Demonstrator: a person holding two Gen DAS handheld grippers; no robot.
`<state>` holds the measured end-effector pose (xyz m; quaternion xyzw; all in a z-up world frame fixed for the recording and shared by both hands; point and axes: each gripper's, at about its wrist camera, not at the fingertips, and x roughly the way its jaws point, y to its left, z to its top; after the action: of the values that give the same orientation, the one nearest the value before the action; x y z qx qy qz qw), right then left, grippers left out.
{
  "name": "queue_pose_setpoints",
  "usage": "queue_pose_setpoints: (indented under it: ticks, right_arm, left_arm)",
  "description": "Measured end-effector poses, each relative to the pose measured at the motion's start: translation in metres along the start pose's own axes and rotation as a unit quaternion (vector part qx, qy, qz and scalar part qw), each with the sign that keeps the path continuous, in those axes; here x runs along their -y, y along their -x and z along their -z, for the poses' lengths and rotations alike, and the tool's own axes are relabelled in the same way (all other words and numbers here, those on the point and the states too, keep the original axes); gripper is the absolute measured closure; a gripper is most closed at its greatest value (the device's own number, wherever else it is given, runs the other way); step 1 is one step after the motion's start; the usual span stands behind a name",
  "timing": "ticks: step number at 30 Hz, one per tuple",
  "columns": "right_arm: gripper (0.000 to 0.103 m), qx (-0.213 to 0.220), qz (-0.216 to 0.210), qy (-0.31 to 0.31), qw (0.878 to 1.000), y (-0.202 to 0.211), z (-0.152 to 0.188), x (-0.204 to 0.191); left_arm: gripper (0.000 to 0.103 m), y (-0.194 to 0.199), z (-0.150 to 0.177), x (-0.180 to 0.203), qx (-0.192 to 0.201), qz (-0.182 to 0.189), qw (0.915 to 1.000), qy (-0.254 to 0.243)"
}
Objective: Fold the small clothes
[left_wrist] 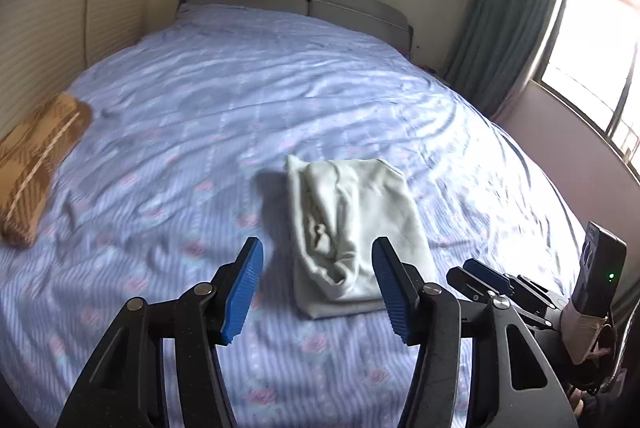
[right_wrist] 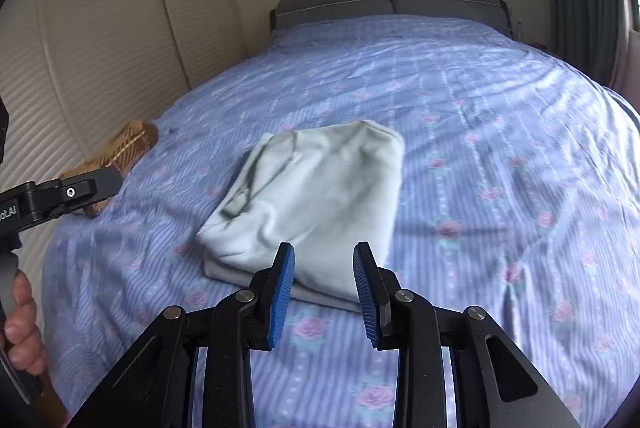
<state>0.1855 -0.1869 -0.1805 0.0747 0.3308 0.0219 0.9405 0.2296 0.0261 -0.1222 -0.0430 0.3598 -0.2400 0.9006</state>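
The pale garment [left_wrist: 352,228] lies folded into a neat packet mid-bed [left_wrist: 200,107], both the left gripper [left_wrist: 320,288] and right gripper [right_wrist: 324,292] spread and empty, leaving little to fold

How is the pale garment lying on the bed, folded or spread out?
Folded: the pale garment lies as a compact layered rectangle on the bed.

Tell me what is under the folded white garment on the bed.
The folded white garment lies directly on the blue flowered bedsheet, which shows all around it. Whatever sits beneath its layers is covered, so nothing else can be confirmed there.
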Motion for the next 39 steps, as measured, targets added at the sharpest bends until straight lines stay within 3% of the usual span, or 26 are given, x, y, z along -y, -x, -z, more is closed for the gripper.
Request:
queue_pose_setpoints:
  ticks: [4, 6, 9, 19, 20, 21, 22, 25, 29, 33, 35, 39]
  right_arm:
    - [0.071, 0.020, 0.016, -0.027, 0.999, 0.009, -0.002, 0.027]
    - [0.071, 0.026, 0.019, -0.040, 0.999, 0.009, -0.002, 0.037]
    - [0.071, 0.030, 0.015, -0.058, 0.998, 0.009, -0.001, 0.053]
    - [0.071, 0.022, -0.003, -0.108, 0.994, -0.002, 0.014, 0.083]
    - [0.071, 0.022, -0.003, -0.111, 0.994, -0.001, 0.016, 0.085]
    - [0.071, 0.023, -0.003, -0.114, 0.993, -0.001, 0.017, 0.087]
    - [0.071, 0.023, -0.003, -0.118, 0.993, -0.001, 0.017, 0.089]
    - [0.071, 0.024, -0.002, -0.131, 0.991, 0.000, 0.020, 0.096]
    - [0.071, 0.023, -0.007, -0.137, 0.990, -0.002, 0.021, 0.097]
    - [0.071, 0.015, -0.010, -0.113, 0.993, -0.006, 0.022, 0.087]
    - [0.071, 0.011, -0.013, -0.102, 0.995, -0.008, 0.023, 0.082]
    - [0.071, 0.004, -0.023, -0.071, 0.997, -0.007, 0.021, 0.069]
  left_arm:
    - [0.071, -0.043, -0.013, 0.028, -0.026, 0.019, 0.9985, -0.044]
    - [0.075, -0.068, -0.017, 0.032, -0.047, 0.010, 0.9974, -0.053]
    - [0.082, -0.095, -0.021, 0.027, -0.072, -0.003, 0.9965, -0.042]
    - [0.082, -0.133, -0.014, 0.014, -0.110, -0.026, 0.9935, -0.010]
    - [0.086, -0.134, -0.014, 0.014, -0.109, -0.029, 0.9936, -0.010]
    - [0.096, -0.134, -0.015, 0.013, -0.111, -0.029, 0.9934, -0.008]
    - [0.098, -0.134, -0.016, 0.011, -0.114, -0.025, 0.9932, -0.001]
    - [0.098, -0.124, -0.026, 0.001, -0.110, -0.015, 0.9936, 0.019]
    - [0.098, -0.116, -0.038, -0.008, -0.098, -0.025, 0.9948, -0.003]
    - [0.097, -0.128, -0.028, -0.022, -0.129, -0.008, 0.9916, 0.004]
    - [0.097, -0.123, -0.022, -0.017, -0.125, -0.007, 0.9922, -0.002]
    - [0.069, -0.093, -0.009, -0.006, -0.102, 0.009, 0.9947, -0.007]
